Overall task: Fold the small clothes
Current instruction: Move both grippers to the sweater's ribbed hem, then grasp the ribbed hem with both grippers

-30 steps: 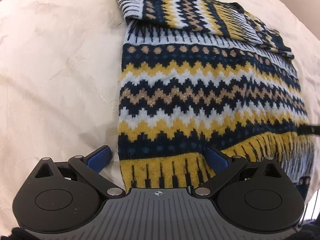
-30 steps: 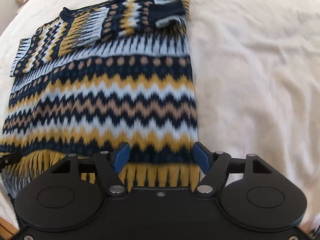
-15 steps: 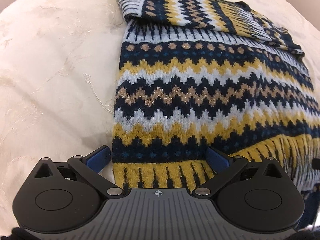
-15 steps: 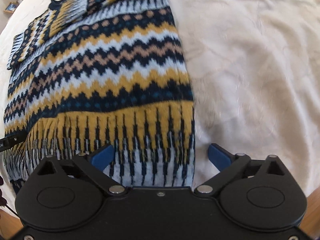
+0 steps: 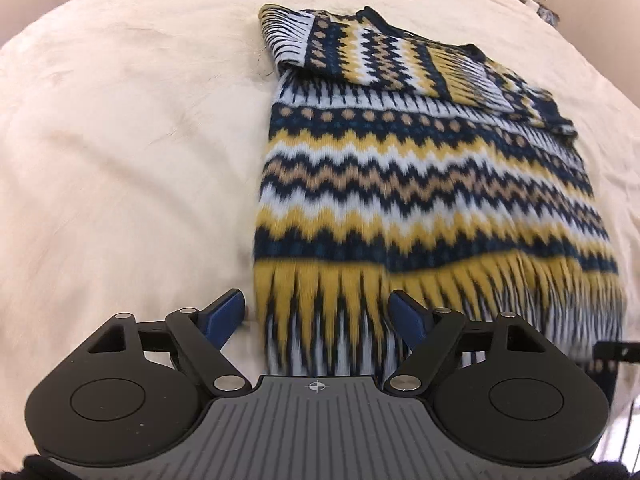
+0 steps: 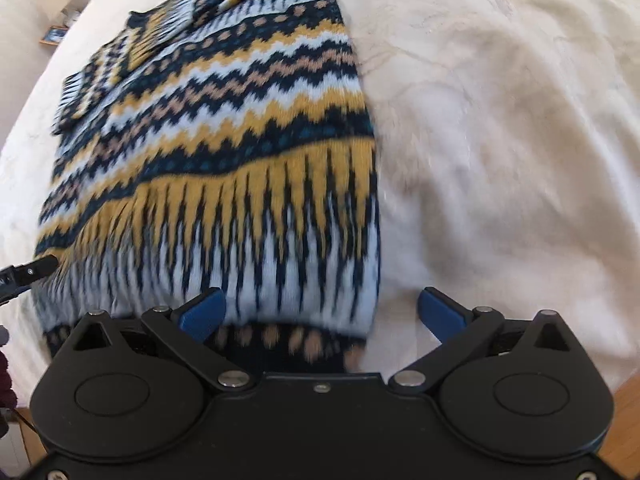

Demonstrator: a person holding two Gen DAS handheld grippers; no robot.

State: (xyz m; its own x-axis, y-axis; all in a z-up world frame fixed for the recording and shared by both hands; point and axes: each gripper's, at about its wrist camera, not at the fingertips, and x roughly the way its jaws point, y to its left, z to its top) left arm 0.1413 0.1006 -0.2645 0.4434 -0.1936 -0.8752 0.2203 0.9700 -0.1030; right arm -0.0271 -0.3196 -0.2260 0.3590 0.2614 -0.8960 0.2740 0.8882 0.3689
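Our left gripper points down at the near left corner of the sweater. Its jaws are closing, with the striped hem between the blue pads; the left pad stands over bare cloth just beside the edge, the right pad over the knit, and we see neither pressing on the fabric.

Our right gripper is spread as wide as it goes, straddling the near right corner of the same sweater. Its left pad sits over the pale and navy hem, while the right pad hangs over the bedcover beyond the edge. It has hold of nothing.

The sweater, knitted in navy, mustard, tan and white zigzags, lies flat on a cream bedcover, its hem nearest us and its neckline at the far end. The sleeves are folded across the chest at the far end. The hem looks blurred in both views. At the near left of the right wrist view, a dark tip of the other gripper shows just beside the sweater's edge.
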